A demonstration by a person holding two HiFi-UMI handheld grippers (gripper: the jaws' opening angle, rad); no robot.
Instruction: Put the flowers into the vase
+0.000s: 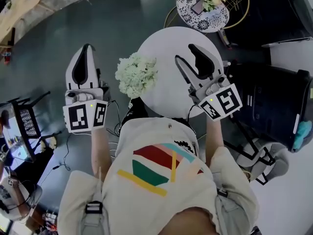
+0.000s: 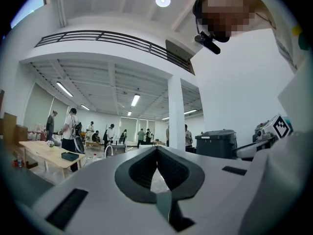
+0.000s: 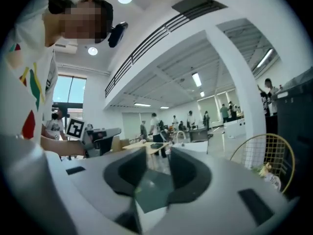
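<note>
A bunch of pale green flowers [image 1: 136,75] sits at the left edge of a round white table [image 1: 168,89]; seen from above, whatever holds it is hidden under the blooms. My left gripper [image 1: 87,48] is raised to the left of the bunch, shut, with nothing between its jaws [image 2: 156,149]. My right gripper [image 1: 185,53] hovers over the table to the right of the flowers. Its jaws stand apart with only air between them [image 3: 159,156]. Both grippers point level, out into the room.
A small patterned round table [image 1: 202,11] with a few flowers stands beyond the white table inside a gold wire frame [image 1: 242,4]. A black bin [image 1: 274,104] is on the right and a dark chair [image 1: 27,121] on the left. People stand at a wooden table [image 2: 44,155] far off.
</note>
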